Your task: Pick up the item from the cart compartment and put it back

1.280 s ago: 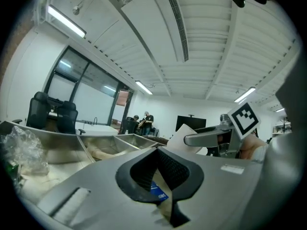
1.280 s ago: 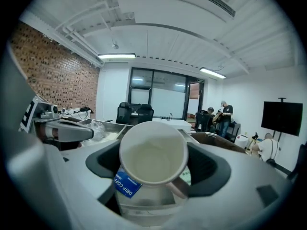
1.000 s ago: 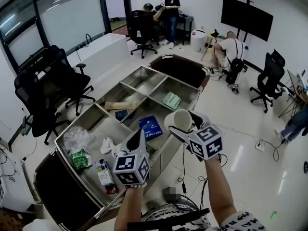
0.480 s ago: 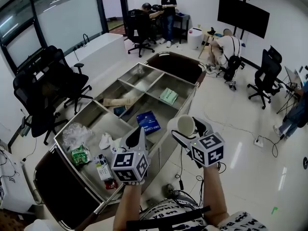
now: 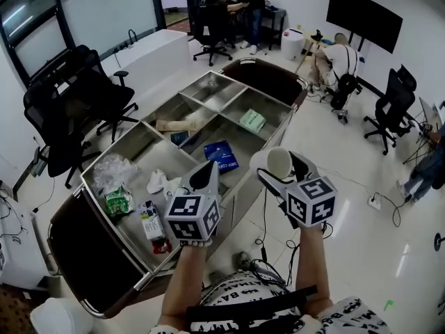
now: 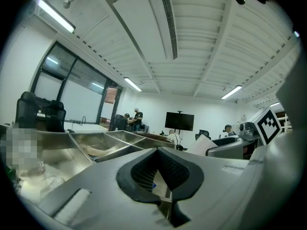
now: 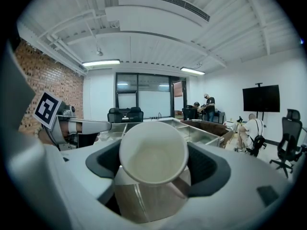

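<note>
A white paper cup (image 5: 279,163) sits between the jaws of my right gripper (image 5: 281,167), mouth turned toward the camera, held in the air past the cart's near right edge. In the right gripper view the cup (image 7: 153,152) fills the gap between the dark pads (image 7: 207,164), and the right gripper (image 7: 156,164) is shut on it. My left gripper (image 5: 206,176) hovers over the steel cart (image 5: 212,89) near its nearest compartment. Its jaws meet at the tips, with nothing between them (image 6: 158,152).
The cart's compartments hold a blue packet (image 5: 221,156), a green packet (image 5: 252,120), a brown bag (image 5: 177,125), a clear plastic bag (image 5: 115,172), a green snack pack (image 5: 118,202) and a small carton (image 5: 150,220). Black office chairs (image 5: 62,117) stand left; cables (image 5: 268,256) lie on the floor.
Both grippers have stayed almost still beside the cart while the head view shifted a little. The cup remains in the right gripper.
</note>
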The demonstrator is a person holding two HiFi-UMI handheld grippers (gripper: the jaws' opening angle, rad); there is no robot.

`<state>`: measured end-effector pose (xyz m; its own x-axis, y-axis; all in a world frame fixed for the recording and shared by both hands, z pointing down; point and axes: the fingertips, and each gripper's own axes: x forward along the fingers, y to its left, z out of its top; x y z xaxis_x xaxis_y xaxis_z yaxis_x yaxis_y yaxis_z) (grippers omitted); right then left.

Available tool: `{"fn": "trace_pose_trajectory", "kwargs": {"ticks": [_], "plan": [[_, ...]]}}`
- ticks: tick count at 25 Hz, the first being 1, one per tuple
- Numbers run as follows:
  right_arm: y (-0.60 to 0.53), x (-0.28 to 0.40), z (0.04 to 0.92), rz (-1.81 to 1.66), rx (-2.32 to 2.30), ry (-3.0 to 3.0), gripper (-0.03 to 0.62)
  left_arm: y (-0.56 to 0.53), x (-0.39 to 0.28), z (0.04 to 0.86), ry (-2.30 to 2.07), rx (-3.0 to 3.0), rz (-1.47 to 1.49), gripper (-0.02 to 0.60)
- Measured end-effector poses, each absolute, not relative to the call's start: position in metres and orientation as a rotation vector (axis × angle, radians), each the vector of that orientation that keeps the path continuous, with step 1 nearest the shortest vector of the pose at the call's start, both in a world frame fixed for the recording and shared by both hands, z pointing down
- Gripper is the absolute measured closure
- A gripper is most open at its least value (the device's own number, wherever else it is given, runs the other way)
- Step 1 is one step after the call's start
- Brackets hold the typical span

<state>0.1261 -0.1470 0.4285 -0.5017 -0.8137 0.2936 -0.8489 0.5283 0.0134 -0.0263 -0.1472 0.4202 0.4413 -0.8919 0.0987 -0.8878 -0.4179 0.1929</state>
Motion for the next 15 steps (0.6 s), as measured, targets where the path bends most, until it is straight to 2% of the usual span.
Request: {"fn": "trace_pose_trajectory", "kwargs": {"ticks": [15], "plan": [[-0.1508, 0.1260, 0.4272, 0.191, 1.371, -2.516, 0.171, -0.1452, -0.0200, 0.4169, -1.557, 2.450, -0.060, 0.584]]}}
